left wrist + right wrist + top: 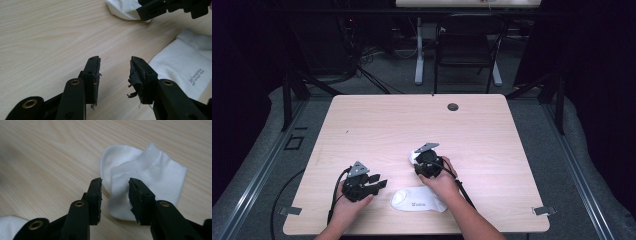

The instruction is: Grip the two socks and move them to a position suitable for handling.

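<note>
Wooden table, two white socks

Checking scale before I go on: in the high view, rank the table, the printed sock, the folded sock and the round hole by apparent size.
1. table
2. printed sock
3. folded sock, partly hidden by the right gripper, so unsure
4. round hole

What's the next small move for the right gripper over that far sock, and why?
Probably ease the right gripper down and close on the crumpled white sock. Its jaws stand open just above the sock's folded edge, pads not yet pressing fabric. The left gripper waits open over bare table, beside the flat printed sock, so it looks like pairing comes after this pickup.
</note>
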### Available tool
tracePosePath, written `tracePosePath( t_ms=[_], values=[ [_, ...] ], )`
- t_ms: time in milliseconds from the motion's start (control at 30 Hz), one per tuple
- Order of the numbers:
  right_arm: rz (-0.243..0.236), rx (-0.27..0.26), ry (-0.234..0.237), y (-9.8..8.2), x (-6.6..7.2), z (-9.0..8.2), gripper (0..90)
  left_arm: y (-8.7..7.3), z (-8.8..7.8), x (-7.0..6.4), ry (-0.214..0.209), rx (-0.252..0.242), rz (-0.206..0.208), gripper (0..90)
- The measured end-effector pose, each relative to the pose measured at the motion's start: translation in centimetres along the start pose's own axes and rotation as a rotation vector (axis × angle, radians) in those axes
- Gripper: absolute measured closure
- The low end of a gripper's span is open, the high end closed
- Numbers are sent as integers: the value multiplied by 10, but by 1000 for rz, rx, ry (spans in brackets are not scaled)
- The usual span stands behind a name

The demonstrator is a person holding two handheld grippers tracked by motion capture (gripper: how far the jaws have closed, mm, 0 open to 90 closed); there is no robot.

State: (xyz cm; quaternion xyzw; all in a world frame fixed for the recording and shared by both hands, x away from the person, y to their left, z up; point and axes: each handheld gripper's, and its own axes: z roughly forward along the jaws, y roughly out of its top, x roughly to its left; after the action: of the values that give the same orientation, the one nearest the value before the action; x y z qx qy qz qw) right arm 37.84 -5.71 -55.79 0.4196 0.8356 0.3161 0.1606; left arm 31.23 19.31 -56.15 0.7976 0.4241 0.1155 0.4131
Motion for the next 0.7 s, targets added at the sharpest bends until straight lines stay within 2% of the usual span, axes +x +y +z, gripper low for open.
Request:
tracePosePath(
  t_ms=[233,367,467,633,700],
  values=[
    [13,11,-10,0,-2,-1,876,0,1,-1,0,-4,-2,597],
    [23,3,9,0,-2,-4,888,0,1,0,2,-5,0,597],
    [47,-20,35,1,-1,-10,890,1,1,0,1,-1,0,597],
    [47,-59,47,3,0,-19,893,5,0,-2,2,-7,9,596],
    [68,-68,63,4,-1,-21,894,6,0,-2,5,-9,8,597]
  ],
)
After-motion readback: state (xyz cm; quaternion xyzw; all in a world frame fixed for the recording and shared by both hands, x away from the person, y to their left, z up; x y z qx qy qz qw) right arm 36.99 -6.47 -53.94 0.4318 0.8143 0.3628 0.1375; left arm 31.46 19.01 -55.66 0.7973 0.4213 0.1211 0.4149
